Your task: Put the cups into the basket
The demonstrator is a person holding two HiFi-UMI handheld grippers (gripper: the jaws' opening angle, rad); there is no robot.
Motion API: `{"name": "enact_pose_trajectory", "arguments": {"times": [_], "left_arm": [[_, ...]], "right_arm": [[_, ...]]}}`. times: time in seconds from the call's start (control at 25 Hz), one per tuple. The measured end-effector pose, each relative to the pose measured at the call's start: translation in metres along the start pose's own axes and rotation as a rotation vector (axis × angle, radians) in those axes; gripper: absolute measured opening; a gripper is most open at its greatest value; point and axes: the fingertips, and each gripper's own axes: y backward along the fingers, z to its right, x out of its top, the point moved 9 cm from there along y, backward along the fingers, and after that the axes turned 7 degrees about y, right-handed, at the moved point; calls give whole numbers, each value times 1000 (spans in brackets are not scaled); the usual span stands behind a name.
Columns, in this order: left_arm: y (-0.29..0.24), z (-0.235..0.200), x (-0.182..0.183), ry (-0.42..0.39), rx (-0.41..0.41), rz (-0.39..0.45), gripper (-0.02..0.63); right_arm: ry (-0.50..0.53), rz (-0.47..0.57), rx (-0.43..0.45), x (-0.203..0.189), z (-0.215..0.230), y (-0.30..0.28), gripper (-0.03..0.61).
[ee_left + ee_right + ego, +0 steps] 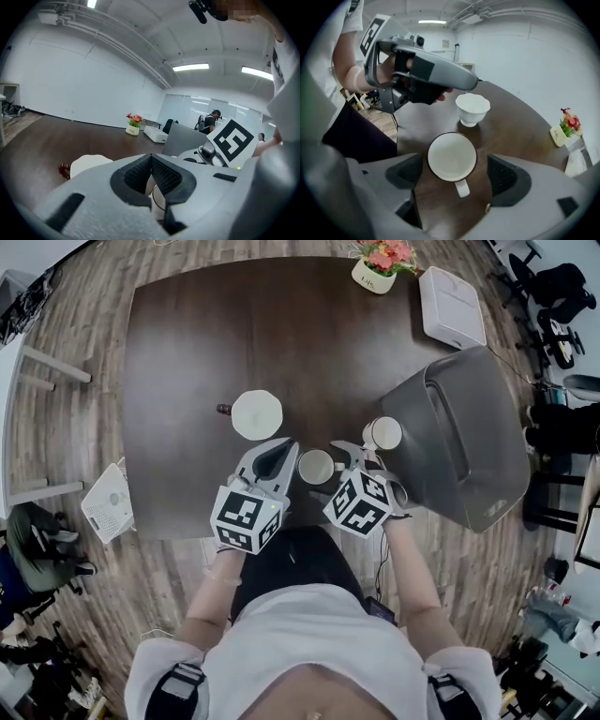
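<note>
A white mug [316,466] [452,157] stands upright on the dark table [206,343], its handle turned toward my right gripper [327,471] [457,173]. That gripper is open and straddles the mug from above, and its pads do not touch it. My left gripper [280,450] [151,171] is shut on nothing, just left of the mug. A white scalloped cup [256,414] [472,108] [89,164] sits beyond it. A third white cup [382,433] stands beside the grey basket [459,437] [187,138] at the table's right edge.
A flower pot [378,268] [133,126] and a white box [452,306] sit at the table's far right corner. A small brown object [223,410] lies by the scalloped cup. Chairs and a person's bags ring the table on the wooden floor.
</note>
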Motion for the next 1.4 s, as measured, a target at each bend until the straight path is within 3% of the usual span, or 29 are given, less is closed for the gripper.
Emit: {"name": "enact_pose_trajectory", "arguments": {"times": [0.32,0.48,0.68,1.0,1.4], "left_arm": [[1,-13,-9,70,-19,-25,9],[0,-20,-4,73,-33,-28,9],[-4,-26,-3,72,-68,-45,9],[-10,-26,-2,53,-143,-65,9],[-12,-26,17,44,-129,-45,9]], "right_arm": [[26,-101,86,11,1,-33,403],[110,-184,88,14,-3,-43,402],[119,-244,119,16,-2,-47,402],[92,-243,118,16,-1,-48,402],[72,-211,54,24,13,-23,402]]}}
